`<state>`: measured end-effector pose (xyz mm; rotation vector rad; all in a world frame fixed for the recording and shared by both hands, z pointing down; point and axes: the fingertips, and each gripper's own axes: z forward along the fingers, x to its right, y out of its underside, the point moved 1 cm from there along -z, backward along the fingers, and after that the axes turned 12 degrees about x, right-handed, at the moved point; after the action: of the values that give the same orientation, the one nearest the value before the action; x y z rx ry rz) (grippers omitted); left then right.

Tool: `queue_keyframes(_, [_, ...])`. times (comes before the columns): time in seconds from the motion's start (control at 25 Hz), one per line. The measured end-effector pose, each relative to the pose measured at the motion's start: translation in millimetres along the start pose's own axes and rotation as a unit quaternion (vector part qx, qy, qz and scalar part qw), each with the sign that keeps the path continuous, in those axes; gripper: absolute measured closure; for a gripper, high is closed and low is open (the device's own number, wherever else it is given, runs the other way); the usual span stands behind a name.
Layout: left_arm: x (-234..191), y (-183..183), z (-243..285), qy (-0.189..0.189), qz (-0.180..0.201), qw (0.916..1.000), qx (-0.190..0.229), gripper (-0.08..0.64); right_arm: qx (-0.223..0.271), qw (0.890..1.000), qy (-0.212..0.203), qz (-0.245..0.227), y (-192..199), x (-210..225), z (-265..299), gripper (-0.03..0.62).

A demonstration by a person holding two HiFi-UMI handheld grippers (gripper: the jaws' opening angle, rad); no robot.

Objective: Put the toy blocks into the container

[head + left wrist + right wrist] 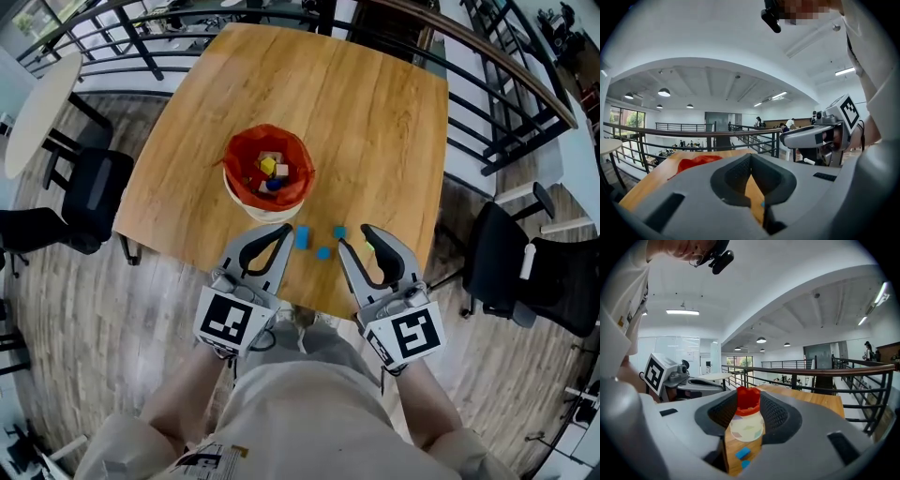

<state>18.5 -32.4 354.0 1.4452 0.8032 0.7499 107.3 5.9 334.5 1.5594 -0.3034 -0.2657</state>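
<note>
Wooden table (375, 112), left to right: left claw (281, 232) pressed together, empty, at 6 o'clock; red-lined container (242, 199) at centre, several blocks (269, 169) already in; three blue blocks (302, 236) at its 5 o'clock, left to load; right claw (356, 236) spread, empty.

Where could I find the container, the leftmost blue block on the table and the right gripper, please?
container (241, 201), head view, on its white outer wall.
leftmost blue block (302, 237), head view, on its top face.
right gripper (355, 235), head view, midway between its open fingertips.
</note>
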Motion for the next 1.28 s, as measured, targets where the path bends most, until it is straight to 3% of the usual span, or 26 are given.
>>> queue_keyframes(0.32, [-2.6, 49.7, 18.0, 0.010, -0.009, 0.9996, -0.024, 0.548, -0.053, 0.998, -0.013, -0.007, 64.5, 9.1, 16.7, 0.433])
queue_keyframes(0.52, [-3.1, 84.0, 21.6, 0.017, -0.011, 0.9987, -0.047, 0.548, -0.090, 0.996, -0.017, 0.010, 111.3, 11.4, 21.5, 0.425])
queue_keyframes(0.92, [1.7, 152.0, 26.2, 0.029, -0.051, 0.9940, -0.092, 0.548, -0.142, 0.988, -0.023, 0.049, 182.5, 6.3, 22.0, 0.419])
queue_keyframes(1.28, [-5.6, 217.0, 18.8, 0.043, -0.054, 0.9888, -0.132, 0.548, -0.202, 0.977, -0.024, 0.061, 255.1, 2.1, 19.7, 0.400])
